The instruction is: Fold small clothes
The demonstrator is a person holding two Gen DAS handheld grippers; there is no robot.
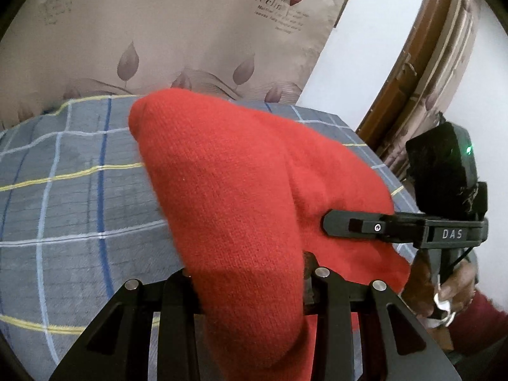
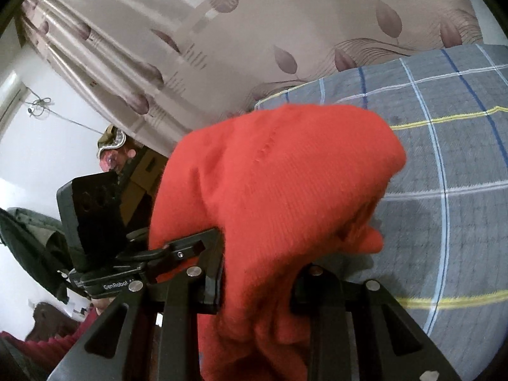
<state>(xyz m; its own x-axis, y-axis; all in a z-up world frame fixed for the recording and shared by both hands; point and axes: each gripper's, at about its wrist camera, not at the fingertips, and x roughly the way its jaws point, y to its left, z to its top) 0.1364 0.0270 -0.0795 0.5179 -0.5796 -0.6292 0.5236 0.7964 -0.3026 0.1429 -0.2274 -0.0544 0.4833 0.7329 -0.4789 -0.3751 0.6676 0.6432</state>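
A red knitted garment (image 1: 228, 190) hangs lifted above the grey plaid bed cover (image 1: 63, 190). My left gripper (image 1: 250, 282) is shut on its near edge, and the cloth bulges up between the fingers and hides their tips. My right gripper (image 1: 333, 223) reaches in from the right and pinches the same garment at its right side. In the right wrist view the red garment (image 2: 285, 197) fills the middle, my right gripper (image 2: 257, 285) is shut on it, and my left gripper (image 2: 190, 250) grips its left edge.
The plaid cover (image 2: 444, 190) spreads over the bed. A leaf-print curtain (image 1: 190, 31) hangs behind it. A brown wooden door frame (image 1: 422, 63) and a white wall stand at the right. The person's hand and red sleeve (image 1: 460, 301) hold the right gripper.
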